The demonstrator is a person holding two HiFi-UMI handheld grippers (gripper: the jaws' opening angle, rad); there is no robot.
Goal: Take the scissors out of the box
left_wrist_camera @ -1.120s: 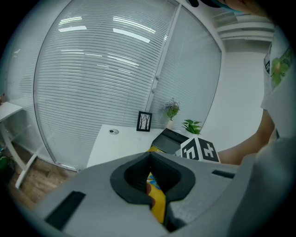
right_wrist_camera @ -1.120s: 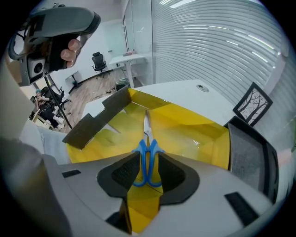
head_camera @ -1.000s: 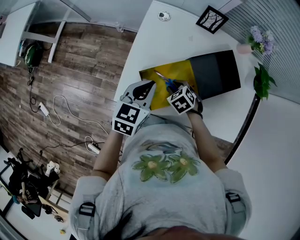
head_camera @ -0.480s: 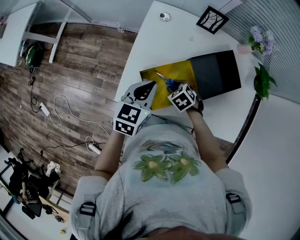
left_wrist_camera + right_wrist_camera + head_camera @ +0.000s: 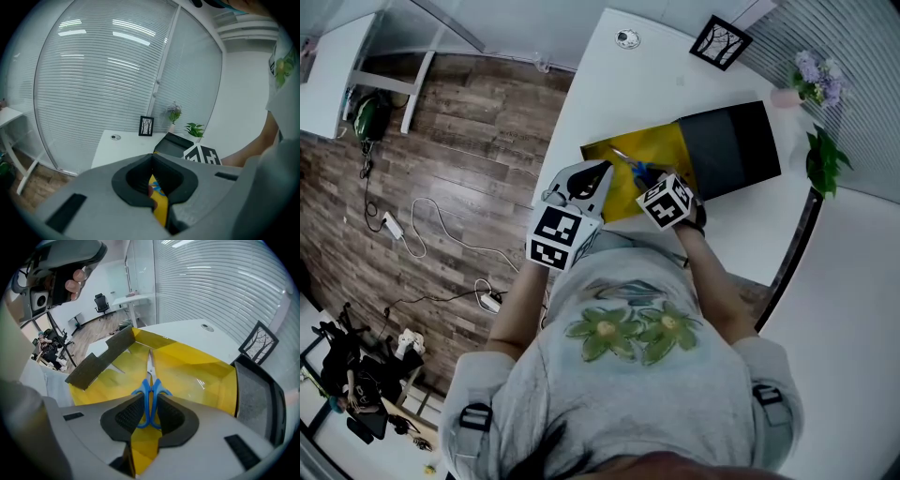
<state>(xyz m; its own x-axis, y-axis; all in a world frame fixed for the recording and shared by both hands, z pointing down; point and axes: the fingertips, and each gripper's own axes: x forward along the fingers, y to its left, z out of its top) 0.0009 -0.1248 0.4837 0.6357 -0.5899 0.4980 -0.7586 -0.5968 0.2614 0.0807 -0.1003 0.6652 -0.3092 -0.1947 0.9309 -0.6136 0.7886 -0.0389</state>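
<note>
White bench (image 5: 609,84) runs beside a slatted blind, with a wood floor below its near edge. On it lies a yellow box (image 5: 664,142), and its dark lid (image 5: 731,150) lies just beside it on the far side. A small picture frame (image 5: 720,39) stands well apart from them near the bench's far corner.

The scissors (image 5: 150,376) lie inside the box, blades pointing away from the person and closed. The right gripper (image 5: 149,401) is down in the box, and its fingers are clenched on the blue handle loops, one pad against the outside of each loop. The left gripper (image 5: 152,161) hovers by the box's near edge. Its fingers are pressed together at the tips with nothing held, and only the yellow of the box shows through the slit below them.

The grasp looks made, so the lift is probably the step in hand. It would go best straight up, keeping the blades level until the tips are above the box wall. The loops are rounded and smooth, so they may swivel between the pads. A firm squeeze and a slow rise should stop the blades from drooping and catching the yellow lining. The box looks light and may ride up with the scissors, so the free gripper could press on its rim.
</note>
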